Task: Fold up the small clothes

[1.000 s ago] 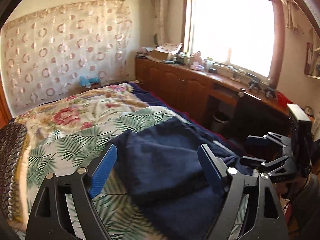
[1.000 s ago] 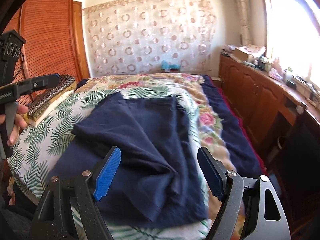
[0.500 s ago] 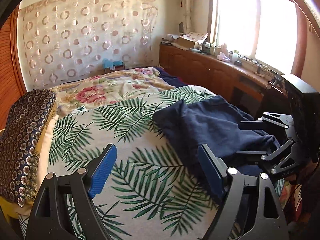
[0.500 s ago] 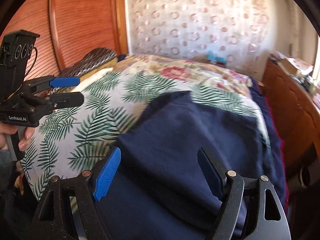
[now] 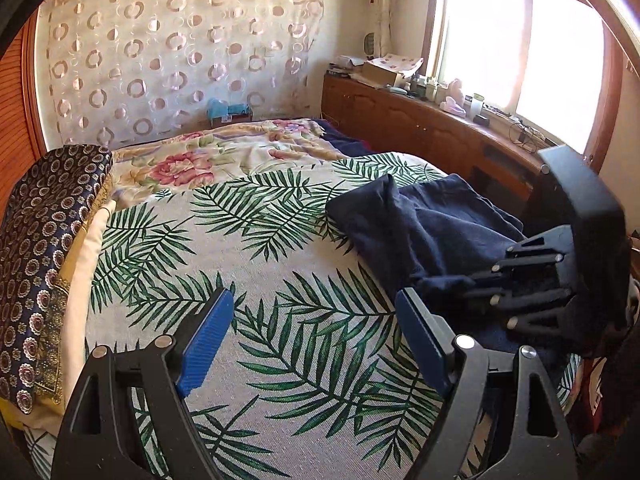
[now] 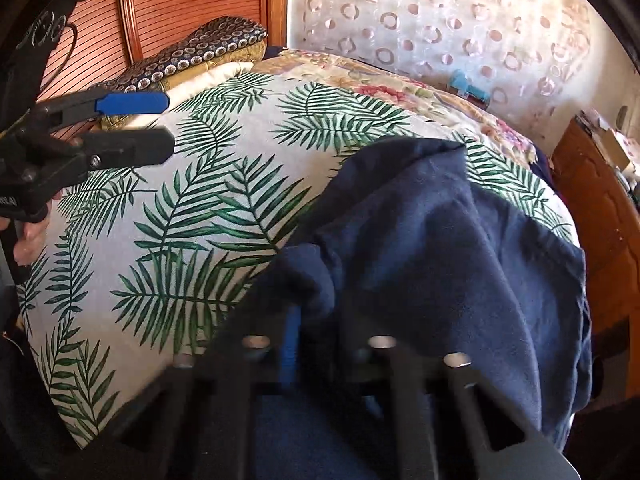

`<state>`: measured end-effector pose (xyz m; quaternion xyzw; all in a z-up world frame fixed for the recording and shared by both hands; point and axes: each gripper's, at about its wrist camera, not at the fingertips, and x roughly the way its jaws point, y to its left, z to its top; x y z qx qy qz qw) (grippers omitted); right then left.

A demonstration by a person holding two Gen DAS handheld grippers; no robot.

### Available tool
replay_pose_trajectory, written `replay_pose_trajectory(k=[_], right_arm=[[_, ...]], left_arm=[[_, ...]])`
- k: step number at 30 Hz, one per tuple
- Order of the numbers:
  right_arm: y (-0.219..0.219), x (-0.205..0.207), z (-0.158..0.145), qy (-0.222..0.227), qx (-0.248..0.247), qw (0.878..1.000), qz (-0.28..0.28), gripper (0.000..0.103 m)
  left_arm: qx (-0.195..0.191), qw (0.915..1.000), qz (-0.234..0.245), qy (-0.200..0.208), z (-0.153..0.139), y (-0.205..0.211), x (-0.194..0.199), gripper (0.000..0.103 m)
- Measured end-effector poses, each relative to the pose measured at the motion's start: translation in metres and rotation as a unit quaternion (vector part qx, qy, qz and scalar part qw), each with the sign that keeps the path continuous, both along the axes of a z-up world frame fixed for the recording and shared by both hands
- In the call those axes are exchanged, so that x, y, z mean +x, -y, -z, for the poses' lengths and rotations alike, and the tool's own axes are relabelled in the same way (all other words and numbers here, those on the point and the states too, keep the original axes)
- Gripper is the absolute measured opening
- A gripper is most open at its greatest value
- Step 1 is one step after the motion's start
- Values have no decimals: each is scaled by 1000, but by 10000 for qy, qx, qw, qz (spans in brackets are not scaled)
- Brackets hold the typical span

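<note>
At the bed's left edge lies a folded patterned quilt (image 5: pixel 44 248). The left gripper (image 5: pixel 310 340) hangs over the bare palm-leaf bedspread (image 5: pixel 256 272), jaws apart. Near the bed's right edge lies the rumpled navy garment (image 5: pixel 424 224), its near fold pinched by the right gripper (image 6: pixel 316 300). Beyond stands a cluttered wooden cabinet (image 5: pixel 404 120).

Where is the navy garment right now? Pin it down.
In the left wrist view the navy garment lies on the right side of the palm-leaf bedspread, nearest the wooden cabinets, its near edge in the right gripper.
</note>
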<state>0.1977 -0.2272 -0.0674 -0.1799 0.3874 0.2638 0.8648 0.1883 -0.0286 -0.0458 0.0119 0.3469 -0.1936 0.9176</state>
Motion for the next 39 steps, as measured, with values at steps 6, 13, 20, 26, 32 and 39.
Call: replay_pose_trajectory(k=[6,13,20,26,32,39], right_arm=[[50,15,-40,362,665,9958,507,7],[106,54,-72,742,711,9889,1069,7],[116,92,-63,788,571,9860,1351,7],[116,115,-53,621,559,9834,1613,7],[121,120,-59,642,520,9815,1724,7],[144,118,-76,857,868,9622,2434,32]], left_arm=[[57,10000,38,-66,6,5,5,83],[115,9999,6,-30,5,14,10,83],[205,9997,-3,102,-3,23,10,83],[223,9996,41,146,-6,26,8,83],[211,9997,60,131,-5,28,8,83],[220,9996,163,61,1,35,8,83]])
